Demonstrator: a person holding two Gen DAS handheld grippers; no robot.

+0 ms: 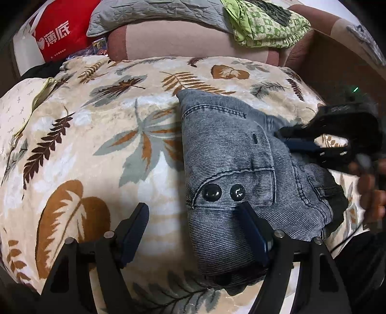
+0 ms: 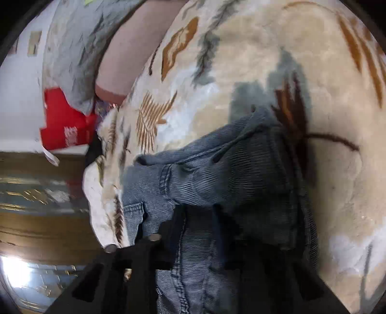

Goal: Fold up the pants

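The grey-blue denim pants (image 1: 231, 154) lie folded into a compact bundle on a leaf-patterned blanket (image 1: 101, 135), waistband with two dark buttons facing me. My left gripper (image 1: 193, 212) is open just above the near edge of the bundle; its right finger (image 1: 253, 229) rests over the denim, its left finger over the blanket. My right gripper (image 1: 296, 142) reaches in from the right onto the far side of the pants. In the right wrist view the denim (image 2: 217, 169) bunches between my right gripper's dark fingers (image 2: 200, 217); its jaws look closed on the cloth.
A red bag (image 1: 60, 29), a grey quilted cover (image 1: 149, 12) and a green patterned cloth (image 1: 265, 24) lie behind the blanket on a pink cushion (image 1: 173, 41). The blanket's edge drops off to a wooden floor (image 2: 43, 229) on the left in the right wrist view.
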